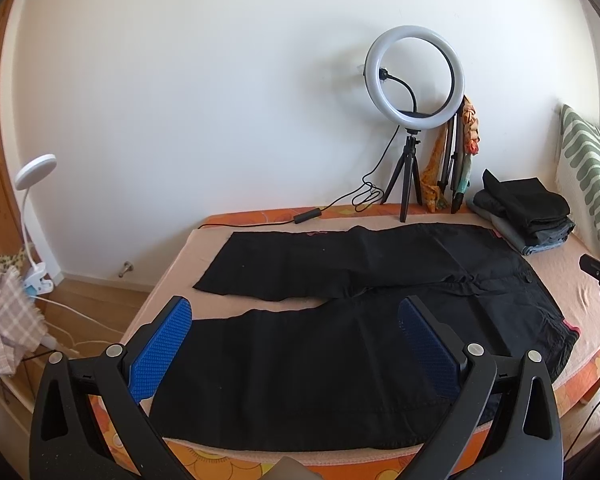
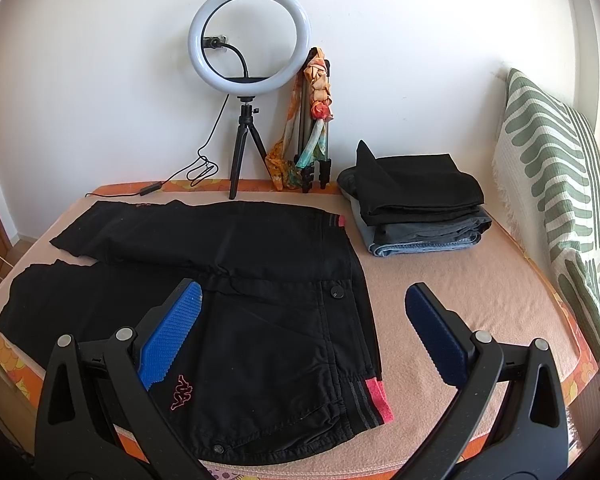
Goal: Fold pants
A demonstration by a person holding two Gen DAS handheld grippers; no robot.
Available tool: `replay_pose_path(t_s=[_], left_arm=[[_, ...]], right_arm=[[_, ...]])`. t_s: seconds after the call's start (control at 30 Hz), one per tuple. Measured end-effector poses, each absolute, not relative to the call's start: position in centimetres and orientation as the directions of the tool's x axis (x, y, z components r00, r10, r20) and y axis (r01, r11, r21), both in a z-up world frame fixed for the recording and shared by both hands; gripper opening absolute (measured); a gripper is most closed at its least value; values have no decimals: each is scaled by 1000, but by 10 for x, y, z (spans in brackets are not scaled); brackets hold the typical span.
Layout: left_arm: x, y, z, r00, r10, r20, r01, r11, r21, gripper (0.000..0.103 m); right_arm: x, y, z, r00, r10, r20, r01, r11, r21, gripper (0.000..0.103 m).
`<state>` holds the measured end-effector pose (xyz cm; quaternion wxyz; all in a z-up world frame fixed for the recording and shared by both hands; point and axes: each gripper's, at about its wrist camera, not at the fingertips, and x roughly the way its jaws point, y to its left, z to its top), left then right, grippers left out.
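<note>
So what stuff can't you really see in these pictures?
- Near edge of the black pants: in the left wrist view, the left tongs cover parts of it.
- Waistband corner: in the right wrist view, the right tongs hide the pants beside it.
- Folded clothes stack: lower layers covered by the top garment.
- Striped pillow: cut off by the fisheye edge.

A bed (image 2: 440, 280) under a peach cover carries everything. Black pants (image 2: 228, 280) lie flat across it, legs spread apart toward the left (waistband at the right). Near the far right corner sits a stack of folded clothes (image 2: 416, 204). Along the wall edge stand a ring light (image 2: 250, 36) on a tripod, its cable (image 2: 152, 188) trailing left, and a pillow (image 2: 556, 184) leaning at the right.
</note>
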<state>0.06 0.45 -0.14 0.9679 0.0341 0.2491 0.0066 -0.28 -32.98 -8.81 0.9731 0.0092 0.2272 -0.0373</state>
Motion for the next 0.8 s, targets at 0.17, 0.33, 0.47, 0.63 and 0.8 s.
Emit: replay_pose_path(t_s=[0.17,0.33,0.47,0.63,0.8], left_arm=[[1,5,0,877,32,-480,1,998,69,102],[0,6,0,877,31,-480,3,998,70,102],[0,7,1,878,31,-478,3,998,69,102],[-1,8,2,878,30,-477,3,998,68,103],[-1,8,1,877,31,-479,3,998,70,103]], right_arm=[[-3,-329,-88,894,-68,-444,76,997,1,103],[-3,-329,-89,894,-67,-444,76,997,3,103],[-3,-329,-89,894,-67,-444,76,997,3,103],[-3,-329,-89,893,-68,-444,76,997,2,103],[-2,-329,-89,893,-68,-444,77,997,3,103]])
